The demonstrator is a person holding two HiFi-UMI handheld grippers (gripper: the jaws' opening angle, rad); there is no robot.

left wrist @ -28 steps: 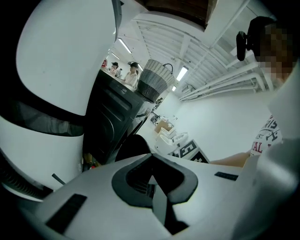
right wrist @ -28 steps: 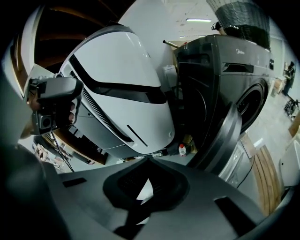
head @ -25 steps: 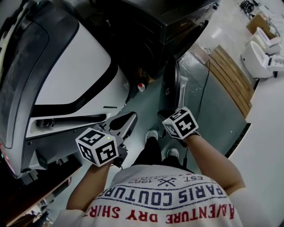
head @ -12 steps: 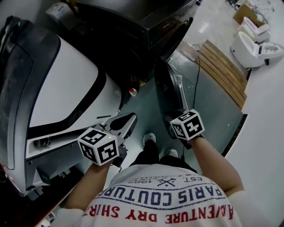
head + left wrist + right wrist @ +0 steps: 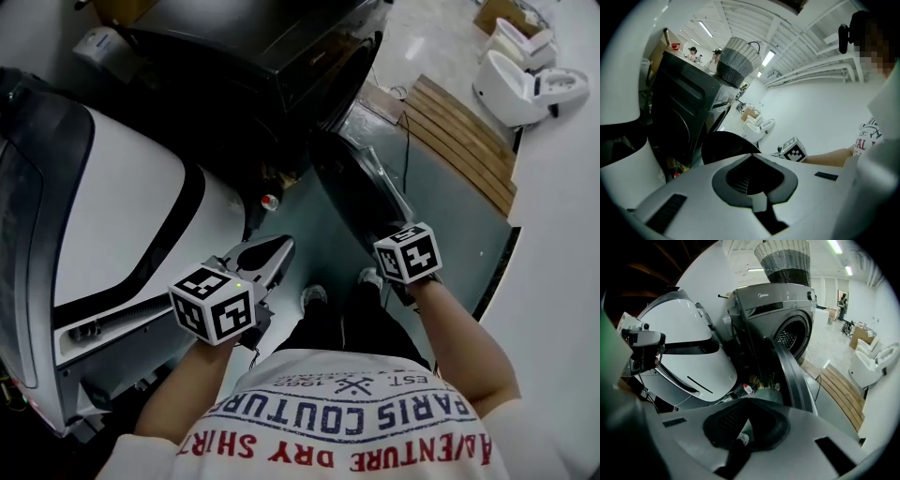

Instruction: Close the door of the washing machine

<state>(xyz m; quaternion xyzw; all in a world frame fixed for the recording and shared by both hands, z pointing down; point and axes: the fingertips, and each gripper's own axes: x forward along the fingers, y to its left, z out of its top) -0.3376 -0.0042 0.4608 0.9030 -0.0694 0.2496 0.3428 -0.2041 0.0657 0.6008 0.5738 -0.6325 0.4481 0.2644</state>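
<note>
Dark grey washing machine (image 5: 272, 47): upper middle of the head view, front facing lower right; round drum opening seen in the right gripper view (image 5: 790, 338).
Door (image 5: 349, 180): open, swung out from the machine, edge-on toward the person, running from frame centre toward the lower right; in the right gripper view (image 5: 794, 376) it is a dark curved band just past the jaw tips.
Right gripper (image 5: 386, 228): at the door's near edge, lower right of centre; contact with the door can't be confirmed. Jaws pressed together, nothing between them (image 5: 752, 400).
Left gripper (image 5: 272, 251): lower left of centre, off the door, held over the floor beside the white appliance. Jaws pressed together, nothing pinched (image 5: 751, 155).
White appliance (image 5: 122, 206): left half of the head view, rounded body with black trim.
Basket (image 5: 783, 258): woven, grey and white, on top of the washing machine.
Bottle (image 5: 270, 202): small, red cap, on the floor between the white appliance and the washing machine.
Wooden slats (image 5: 459, 141): on the floor, upper right, beyond the door.
Shoes (image 5: 316, 296): the person's, on the floor, bottom centre, between the two grippers.
</note>
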